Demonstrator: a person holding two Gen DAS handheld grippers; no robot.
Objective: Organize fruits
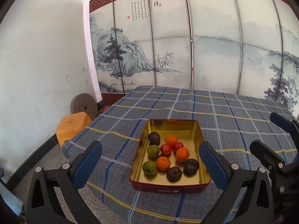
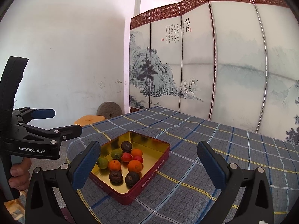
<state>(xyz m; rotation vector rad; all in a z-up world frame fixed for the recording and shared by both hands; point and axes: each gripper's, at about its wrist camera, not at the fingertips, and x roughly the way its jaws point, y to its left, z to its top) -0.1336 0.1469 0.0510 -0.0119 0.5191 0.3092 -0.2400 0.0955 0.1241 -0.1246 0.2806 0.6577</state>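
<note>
We hover both grippers, left [image 1: 150, 161] and right [image 2: 148, 160], spread empty; next, into the tin [image 1: 196, 123] for fruit [image 1: 182, 154].

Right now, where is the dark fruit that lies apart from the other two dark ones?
In the left wrist view, this dark fruit lies in the far left part of the gold-lined tin, behind a green fruit and left of an orange one.
</note>
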